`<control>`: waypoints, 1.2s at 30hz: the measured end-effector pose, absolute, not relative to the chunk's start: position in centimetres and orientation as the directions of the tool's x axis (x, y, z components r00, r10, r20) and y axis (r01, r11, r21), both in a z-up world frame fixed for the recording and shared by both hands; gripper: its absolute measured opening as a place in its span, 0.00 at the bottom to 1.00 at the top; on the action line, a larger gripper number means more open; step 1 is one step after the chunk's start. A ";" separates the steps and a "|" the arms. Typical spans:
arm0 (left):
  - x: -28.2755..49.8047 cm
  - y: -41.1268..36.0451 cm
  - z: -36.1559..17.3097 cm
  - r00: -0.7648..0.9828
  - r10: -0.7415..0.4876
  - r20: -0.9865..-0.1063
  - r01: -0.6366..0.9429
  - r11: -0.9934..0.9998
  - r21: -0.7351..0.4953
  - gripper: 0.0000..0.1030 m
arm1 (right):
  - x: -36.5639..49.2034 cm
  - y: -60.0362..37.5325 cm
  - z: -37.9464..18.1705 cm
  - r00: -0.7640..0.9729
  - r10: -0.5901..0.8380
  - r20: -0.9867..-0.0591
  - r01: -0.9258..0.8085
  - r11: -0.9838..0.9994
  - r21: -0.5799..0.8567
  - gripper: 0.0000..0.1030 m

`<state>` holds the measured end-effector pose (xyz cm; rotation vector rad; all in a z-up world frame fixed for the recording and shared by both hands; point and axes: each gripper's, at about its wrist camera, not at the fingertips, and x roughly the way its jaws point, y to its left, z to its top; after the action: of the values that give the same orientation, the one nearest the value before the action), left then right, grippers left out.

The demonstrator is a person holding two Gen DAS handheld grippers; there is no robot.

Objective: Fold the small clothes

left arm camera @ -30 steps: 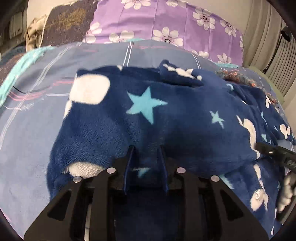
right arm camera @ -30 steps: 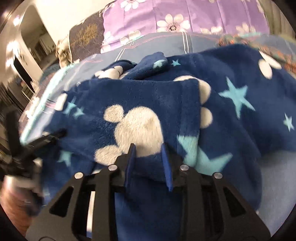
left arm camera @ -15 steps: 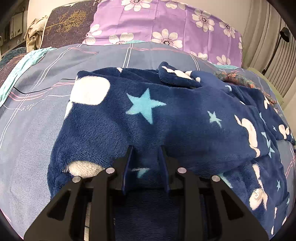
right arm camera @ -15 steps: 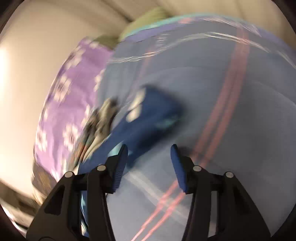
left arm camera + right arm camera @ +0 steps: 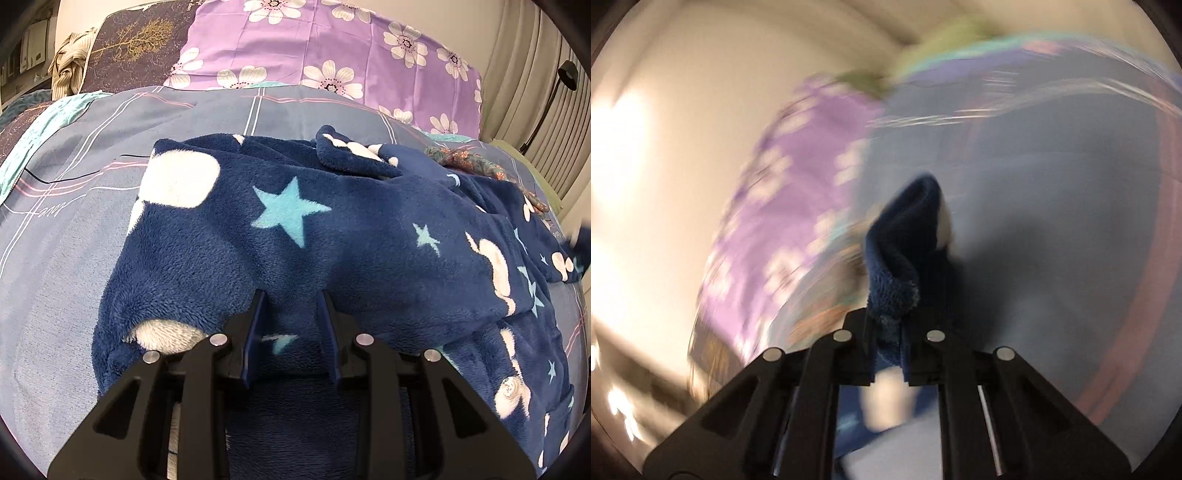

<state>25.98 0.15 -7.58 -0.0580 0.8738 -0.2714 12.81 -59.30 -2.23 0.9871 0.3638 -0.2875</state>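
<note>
The right gripper point(image 5: 888, 325) has been swung away from the fold; its jaws are now clamped on a far edge of the fleece garment point(image 5: 332, 236). The left gripper point(image 5: 291, 325) is kept clamped on the near fold, so another fold is likely being set up.

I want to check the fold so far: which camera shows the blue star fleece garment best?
The left wrist view: the fleece garment lies spread and sharp across the bed. The right wrist view is motion-blurred and shows only one bunched edge pinched in the right claw.
</note>
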 end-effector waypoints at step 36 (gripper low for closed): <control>29.2 -9.2 -6.4 0.326 -0.632 -0.703 0.322 0.774 -0.546 0.19 | 23.4 -21.9 -8.1 0.704 0.426 -0.568 -0.222 0.892 0.393 0.26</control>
<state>29.18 -9.19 -6.37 -0.3341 1.0682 -0.6401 23.42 -21.95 -8.09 0.3074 0.7033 0.3667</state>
